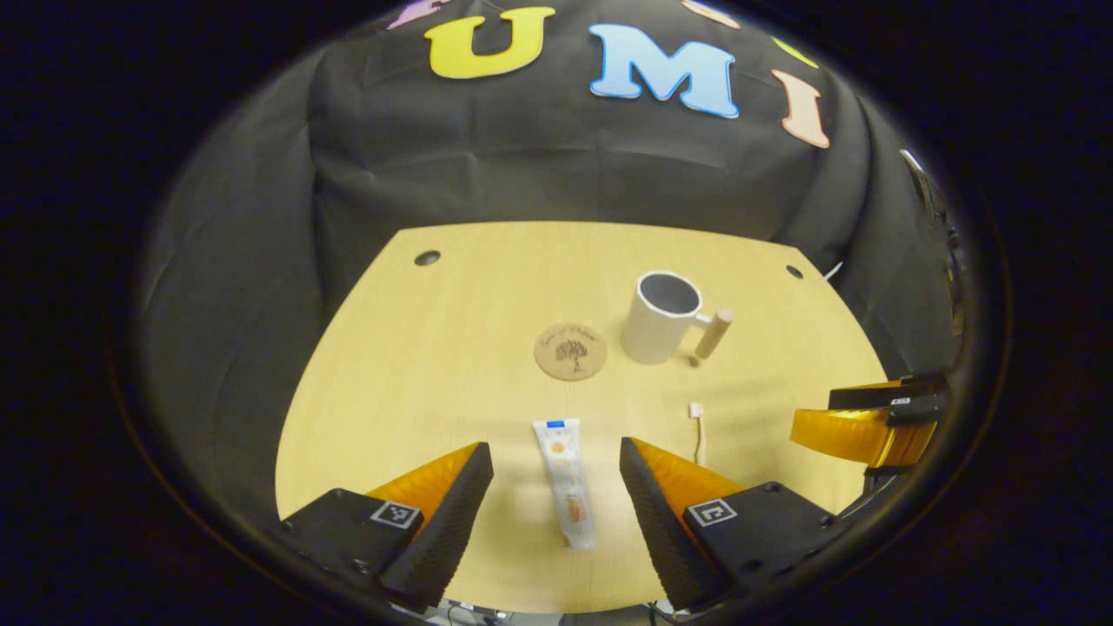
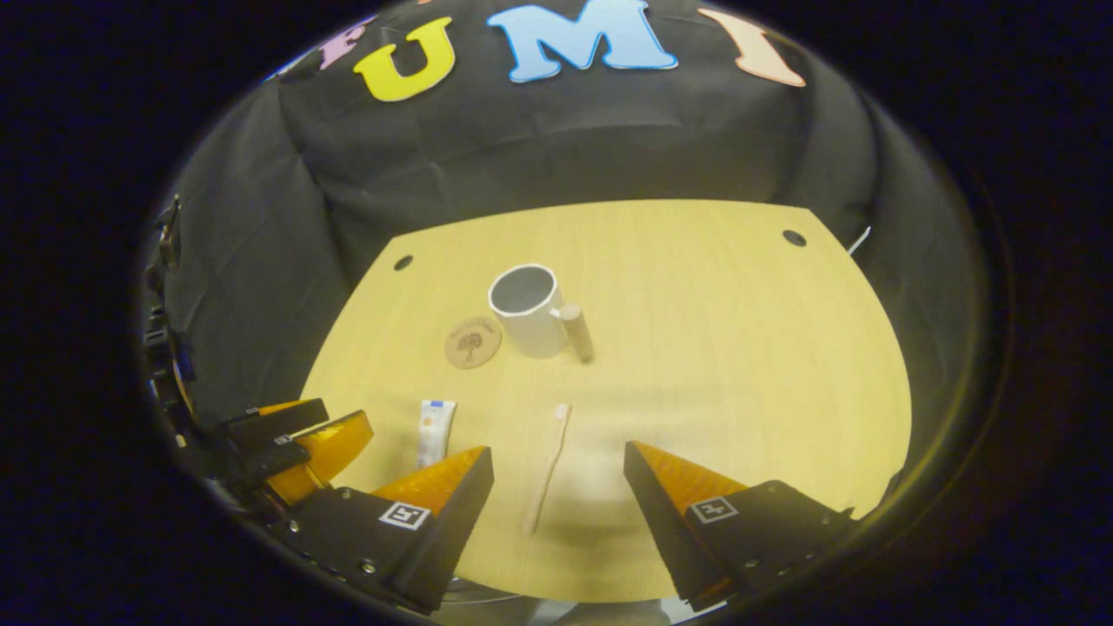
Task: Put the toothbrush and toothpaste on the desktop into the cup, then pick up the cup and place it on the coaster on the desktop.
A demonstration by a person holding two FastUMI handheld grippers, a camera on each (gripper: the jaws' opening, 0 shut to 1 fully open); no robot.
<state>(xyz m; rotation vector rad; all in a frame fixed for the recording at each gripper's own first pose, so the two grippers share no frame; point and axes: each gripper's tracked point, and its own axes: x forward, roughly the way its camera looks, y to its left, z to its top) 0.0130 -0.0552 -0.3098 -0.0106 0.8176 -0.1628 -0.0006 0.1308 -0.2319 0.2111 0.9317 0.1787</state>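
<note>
A white toothpaste tube (image 1: 566, 482) lies flat on the wooden desktop (image 1: 435, 365), straight ahead of my left gripper (image 1: 556, 474), which hovers open above it. The pale toothbrush (image 2: 549, 467) lies lengthwise ahead of my open right gripper (image 2: 558, 474), head pointing away; its head end shows as toothbrush (image 1: 697, 430). Farther back stands a white cup (image 1: 661, 317) with a wooden handle, empty, also seen as cup (image 2: 529, 310). A round wooden coaster (image 1: 570, 351) lies just left of it, coaster (image 2: 472, 342). The toothpaste (image 2: 434, 432) sits left of the toothbrush.
The desktop (image 2: 739, 348) has a small dark hole (image 1: 427, 257) near each far corner, one at the right hole (image 2: 793, 237). Black cloth walls close in behind and at both sides. The other gripper (image 1: 869, 422) shows at the right edge, and likewise other gripper (image 2: 296, 439) at the left.
</note>
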